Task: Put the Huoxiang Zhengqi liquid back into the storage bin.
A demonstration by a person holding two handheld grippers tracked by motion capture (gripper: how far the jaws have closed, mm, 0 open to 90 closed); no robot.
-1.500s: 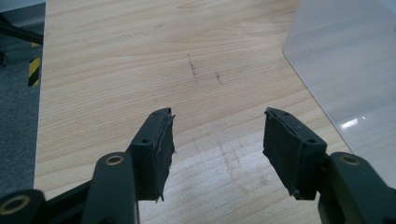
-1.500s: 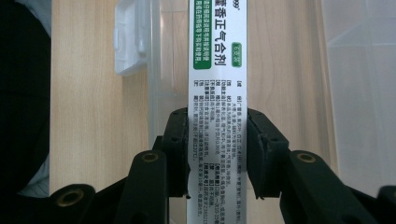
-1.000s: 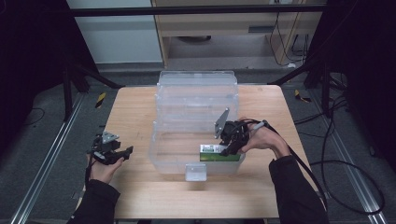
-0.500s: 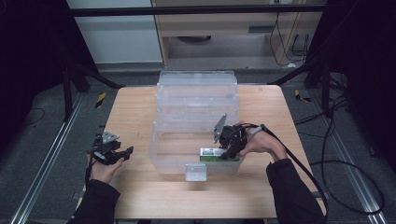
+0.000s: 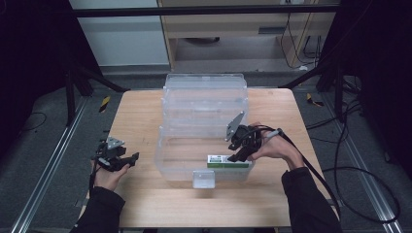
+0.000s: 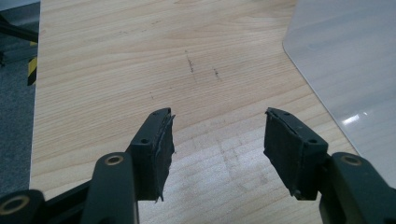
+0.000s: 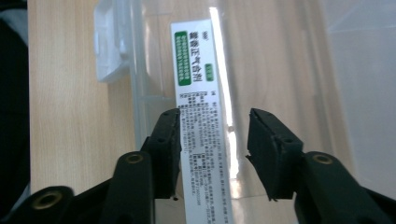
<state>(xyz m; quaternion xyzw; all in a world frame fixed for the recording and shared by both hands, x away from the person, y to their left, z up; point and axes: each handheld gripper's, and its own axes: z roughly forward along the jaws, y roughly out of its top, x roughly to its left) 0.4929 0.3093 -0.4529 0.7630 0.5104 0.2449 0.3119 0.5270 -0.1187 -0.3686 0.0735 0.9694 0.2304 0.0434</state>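
Resting on the wooden worktop, a clear plastic bin holds a white-and-green box at its near wall. Over it the right gripper, jaws just opening, straddles that box without pinching it. Left gripper gapes wide, empty, above bare wood.

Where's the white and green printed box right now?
In the high view, the white and green printed box lies inside the clear plastic bin, along its near wall at the right, between the jaws of the right gripper, which have just been opening.
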